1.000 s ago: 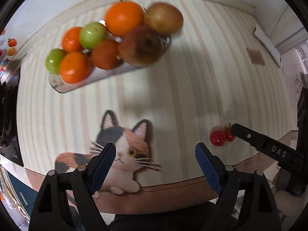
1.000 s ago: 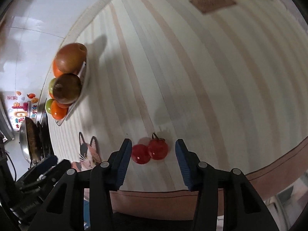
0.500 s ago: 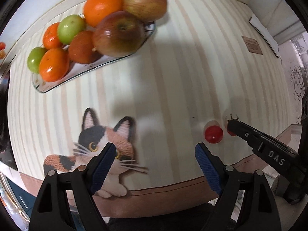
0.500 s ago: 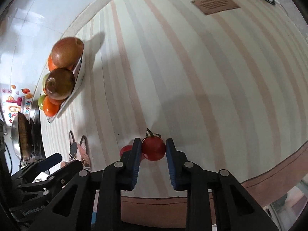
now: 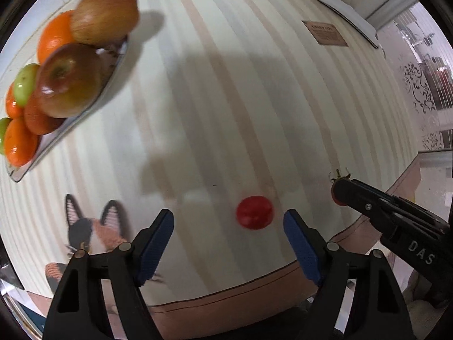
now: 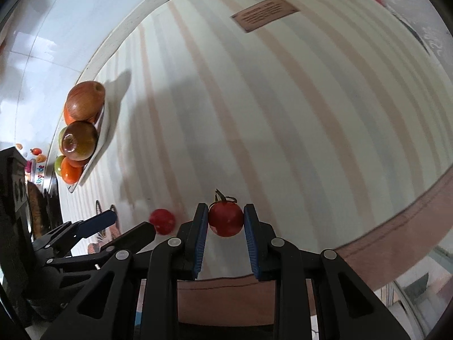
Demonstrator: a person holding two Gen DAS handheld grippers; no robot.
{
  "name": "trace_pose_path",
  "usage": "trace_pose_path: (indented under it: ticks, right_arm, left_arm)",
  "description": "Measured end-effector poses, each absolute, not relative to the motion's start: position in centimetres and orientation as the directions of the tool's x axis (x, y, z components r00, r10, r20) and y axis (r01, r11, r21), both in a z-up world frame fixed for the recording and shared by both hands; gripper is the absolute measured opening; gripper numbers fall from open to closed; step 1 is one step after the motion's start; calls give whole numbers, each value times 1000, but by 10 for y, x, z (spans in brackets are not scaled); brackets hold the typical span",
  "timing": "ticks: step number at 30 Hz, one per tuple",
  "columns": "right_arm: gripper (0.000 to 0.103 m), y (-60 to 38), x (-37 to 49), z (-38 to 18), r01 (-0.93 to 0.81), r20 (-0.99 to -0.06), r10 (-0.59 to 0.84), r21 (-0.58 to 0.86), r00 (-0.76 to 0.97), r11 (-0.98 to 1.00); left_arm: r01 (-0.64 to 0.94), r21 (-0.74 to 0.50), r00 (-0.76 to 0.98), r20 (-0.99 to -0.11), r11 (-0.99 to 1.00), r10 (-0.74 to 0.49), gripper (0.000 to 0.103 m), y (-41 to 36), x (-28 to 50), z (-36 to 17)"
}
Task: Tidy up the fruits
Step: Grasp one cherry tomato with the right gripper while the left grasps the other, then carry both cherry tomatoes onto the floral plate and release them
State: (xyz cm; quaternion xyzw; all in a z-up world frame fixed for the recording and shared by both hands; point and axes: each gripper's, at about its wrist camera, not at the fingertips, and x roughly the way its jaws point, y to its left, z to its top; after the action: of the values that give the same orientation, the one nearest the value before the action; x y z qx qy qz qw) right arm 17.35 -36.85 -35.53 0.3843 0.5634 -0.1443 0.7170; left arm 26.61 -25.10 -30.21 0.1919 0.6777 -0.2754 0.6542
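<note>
A striped tablecloth (image 5: pixel 226 90) (cat print at its near left) covers the table. Far left, a plate (image 5: pixel 70 130) holds apples and oranges. The right gripper (image 6: pixel 226 219) clamps a stemmed cherry tomato (image 6: pixel 226 221). The left gripper (image 5: pixel 229 235), its jaws wide though just narrowing, hangs over a second tomato (image 5: pixel 254 212) lying loose between them.

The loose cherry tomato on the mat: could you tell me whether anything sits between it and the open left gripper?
Nothing visible does. The cherry tomato lies on bare striped mat just ahead of the left gripper, whose jaws have just been closing a little with nothing between them.
</note>
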Motion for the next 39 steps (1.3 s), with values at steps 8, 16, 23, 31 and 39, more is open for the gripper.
trace_pose_path:
  ticks: [8,16,23,31,39]
  right_arm:
    - [28,-378,158,-361,675,-920,220,388,325,628]
    - [28,-375,160,-360,678,-921,212,385,327,626]
    - [28,-374,163,-357,676,-921,202,382,333,630]
    - [28,-370,168,-348,664,-920,188,380,344,644]
    - [28,-352,198,-326,591,-905,207,403,372,699]
  left_arm:
    - [648,-158,-114,-987,745,-111,63,-270,271,-317]
    - [656,-156,-108,-988,739,-113,40,-289,272,-327]
    - [673,-161,-104,-987,722,-123,28,-278,261,-328]
    - [654,-176,-94,-984,736,-152,28,-268,260,-317]
    - [587,-228,-65,-970,777,-235,28,-227,279,-283]
